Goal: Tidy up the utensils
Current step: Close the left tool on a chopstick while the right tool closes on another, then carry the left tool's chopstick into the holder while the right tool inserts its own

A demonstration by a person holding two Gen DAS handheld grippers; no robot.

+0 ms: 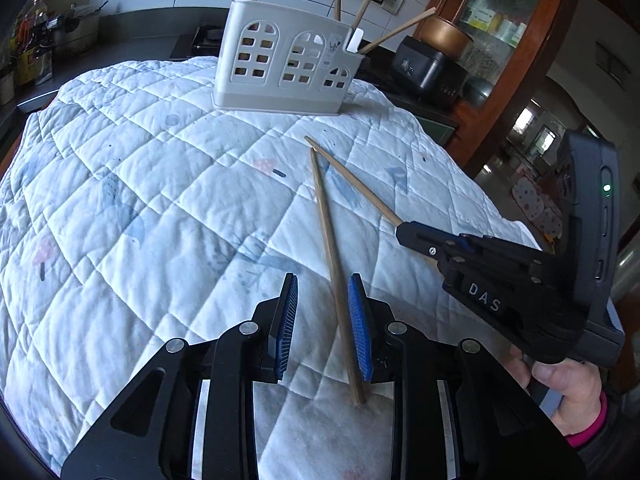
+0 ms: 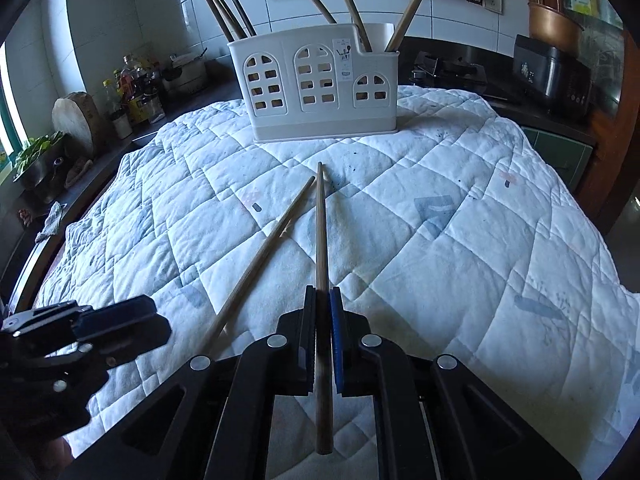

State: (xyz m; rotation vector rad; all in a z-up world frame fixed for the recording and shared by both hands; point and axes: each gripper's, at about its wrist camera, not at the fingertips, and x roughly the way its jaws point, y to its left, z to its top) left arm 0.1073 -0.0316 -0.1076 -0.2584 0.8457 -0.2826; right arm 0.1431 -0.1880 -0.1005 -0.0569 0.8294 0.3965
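Observation:
A grey utensil holder with arched cut-outs stands at the far side of the quilt and holds several wooden chopsticks; it also shows in the right wrist view. My left gripper is open, its blue pads on either side of a loose chopstick that lies on the quilt close to the right pad. My right gripper is shut on a second chopstick that points toward the holder. In the left wrist view the right gripper holds that chopstick from the right. The two chopstick tips nearly meet.
A white quilted cloth covers the table. A dark counter behind carries bottles, a chopping block and a black appliance. A wooden cabinet stands at the right.

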